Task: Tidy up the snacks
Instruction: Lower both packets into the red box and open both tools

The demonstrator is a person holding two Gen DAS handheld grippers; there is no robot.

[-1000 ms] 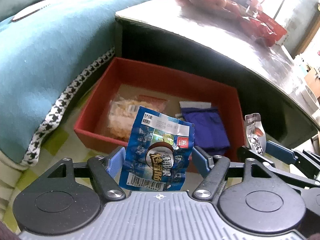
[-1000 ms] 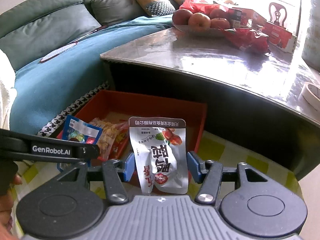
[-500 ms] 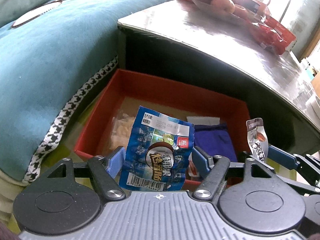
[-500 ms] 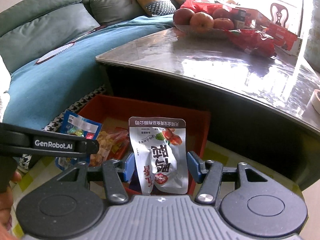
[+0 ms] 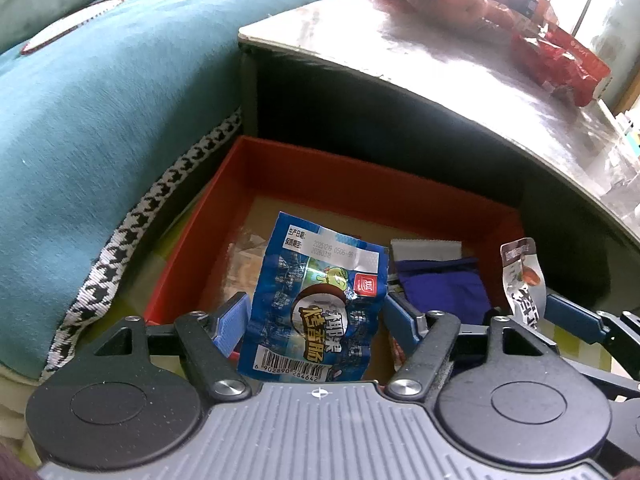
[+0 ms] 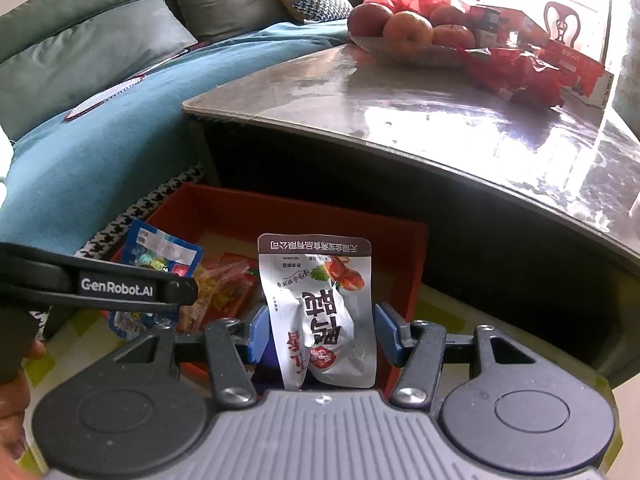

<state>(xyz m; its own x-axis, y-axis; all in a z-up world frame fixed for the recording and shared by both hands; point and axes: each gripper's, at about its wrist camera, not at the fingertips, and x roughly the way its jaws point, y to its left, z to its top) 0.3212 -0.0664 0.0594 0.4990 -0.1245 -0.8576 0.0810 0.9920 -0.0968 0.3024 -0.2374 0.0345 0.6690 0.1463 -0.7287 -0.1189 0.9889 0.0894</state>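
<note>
- Holding a blue sausage packet [image 5: 316, 304], the left gripper [image 5: 316, 320] hangs above the red box's [image 5: 400, 184] near edge.
- Right gripper [image 6: 320, 332] clamps a white snack pouch [image 6: 320, 308] over the box's near right corner.
- Carry both past the rim, lower, then let go, so neither lands outside.

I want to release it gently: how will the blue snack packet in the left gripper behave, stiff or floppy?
Probably floppy: the blue snack packet is crinkled film, its top edge bent. It looks light, standing upright in the left gripper. The glossy film may slip.
</note>
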